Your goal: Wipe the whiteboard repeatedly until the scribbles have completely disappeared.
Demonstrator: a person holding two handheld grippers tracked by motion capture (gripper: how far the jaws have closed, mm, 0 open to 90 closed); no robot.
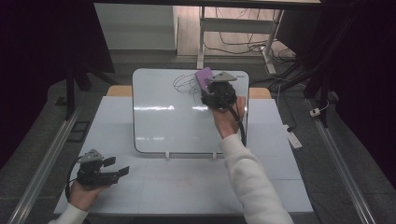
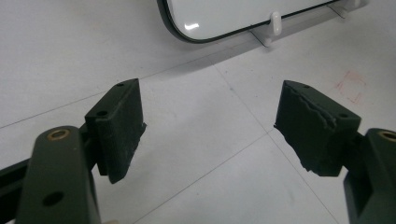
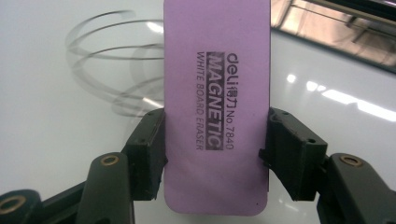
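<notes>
Your left gripper (image 1: 119,166), jaws wide and empty, waits below the whiteboard (image 1: 159,116), while your right gripper (image 3: 217,154) clamps the purple eraser (image 3: 217,107) against its scribble (image 3: 116,70), ready for wiping.

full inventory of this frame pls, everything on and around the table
whiteboard: 1, white with dark rim, propped at the table's middle
scribble: 1, dark loops, top of the whiteboard
eraser: 1, purple, printed MAGNETIC WHITE BOARD ERASER, against the whiteboard beside the scribble
table: 1, white
desk frame: 1, white, beyond the table, cables beneath
left tongs: 1, black, open, near left of the table
right tongs: 1, black, shut on the eraser
sleeve: 1, white, right arm
</notes>
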